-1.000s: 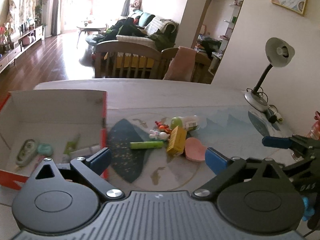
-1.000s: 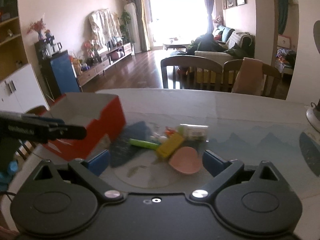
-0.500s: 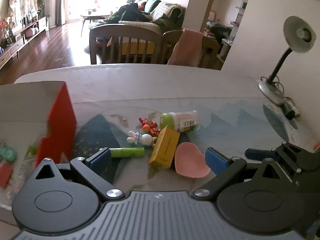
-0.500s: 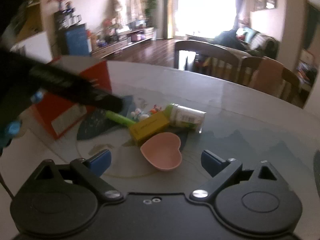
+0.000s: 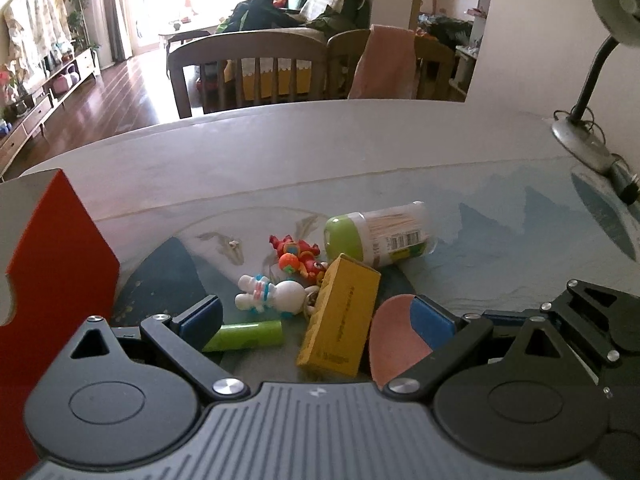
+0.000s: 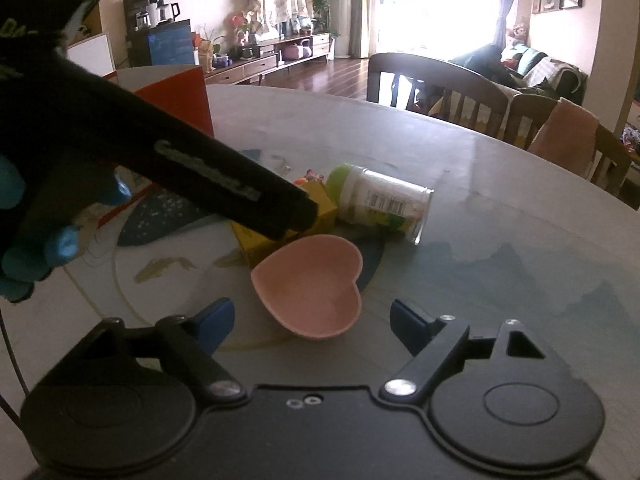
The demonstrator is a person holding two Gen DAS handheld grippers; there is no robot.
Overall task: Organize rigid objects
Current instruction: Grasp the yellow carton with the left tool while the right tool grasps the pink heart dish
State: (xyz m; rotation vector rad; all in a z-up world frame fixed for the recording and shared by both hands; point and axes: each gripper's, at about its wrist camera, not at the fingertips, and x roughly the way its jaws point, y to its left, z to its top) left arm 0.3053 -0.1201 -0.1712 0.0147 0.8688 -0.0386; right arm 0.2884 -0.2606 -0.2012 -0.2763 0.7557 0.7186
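A small pile lies on the table: a yellow box (image 5: 340, 318), a green tube (image 5: 248, 334), a white astronaut figure (image 5: 272, 292), a red-orange toy (image 5: 296, 254), a toothpick jar (image 5: 380, 234) on its side and a pink heart-shaped dish (image 6: 312, 284). My left gripper (image 5: 316, 318) hangs open just above the pile, the yellow box between its fingers, untouched. My right gripper (image 6: 310, 320) straddles the near edge of the pink dish; its jaws are closing and the pads stand clear of the rim. The left gripper's black body (image 6: 224, 188) crosses the right wrist view, hiding part of the box.
A red-sided cardboard box (image 5: 56, 264) stands at the left of the pile. A desk lamp (image 5: 588, 128) sits at the table's far right. Wooden chairs (image 5: 248, 68) line the far edge. The right gripper's black frame (image 5: 576, 320) is close beside my left one.
Both grippers have sunk toward the pile. The left view slid right, from the red box's inside to the pile. The right jaws have narrowed around the pink dish.
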